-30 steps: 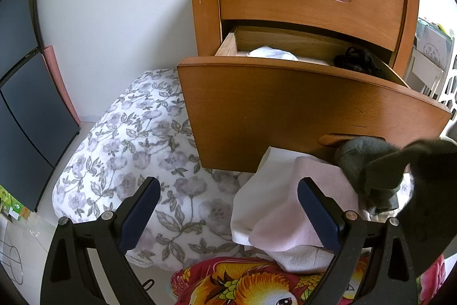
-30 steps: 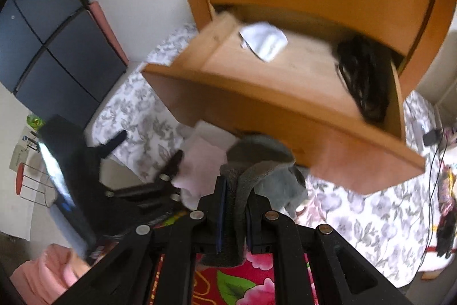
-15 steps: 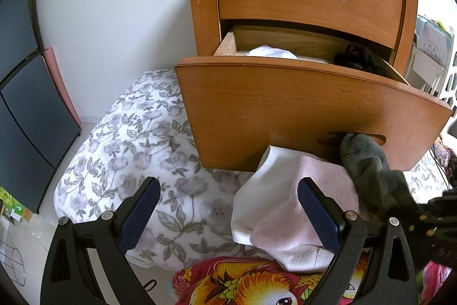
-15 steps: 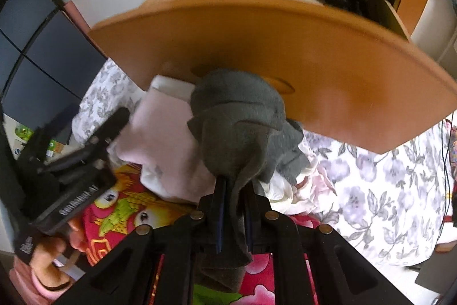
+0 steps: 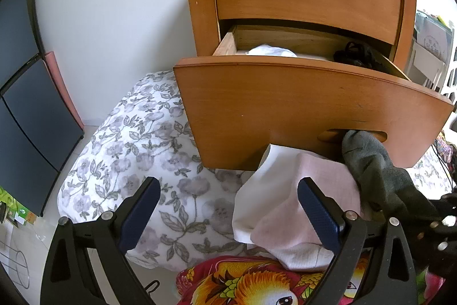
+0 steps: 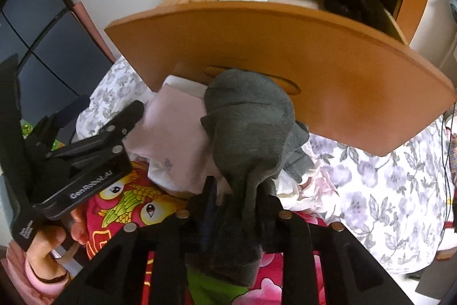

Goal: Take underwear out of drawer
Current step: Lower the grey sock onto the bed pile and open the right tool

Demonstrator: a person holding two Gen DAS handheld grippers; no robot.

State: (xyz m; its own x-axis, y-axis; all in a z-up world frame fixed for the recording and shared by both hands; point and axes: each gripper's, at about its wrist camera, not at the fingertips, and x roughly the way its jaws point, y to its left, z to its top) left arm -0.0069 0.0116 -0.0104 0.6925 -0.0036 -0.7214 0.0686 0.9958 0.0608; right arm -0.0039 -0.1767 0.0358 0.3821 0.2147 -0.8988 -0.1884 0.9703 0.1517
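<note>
The lower drawer of a wooden chest stands pulled open. A white garment and a black one lie inside it. Grey underwear rests on a pile of pink and white clothes below the drawer front. Its tail hangs between the fingers of my right gripper, which stand apart and are open. My left gripper is open and empty, low in front of the pile, with the grey underwear to its right.
A floral-print cover lies under and left of the drawer. Below the pile is a red cloth with a bird print. A dark cabinet stands at the left. A hand in a pink sleeve holds the left gripper.
My right gripper came down from the drawer with the grey underwear to the clothes pile. Its fingers have spread apart. The left gripper has stayed put.
</note>
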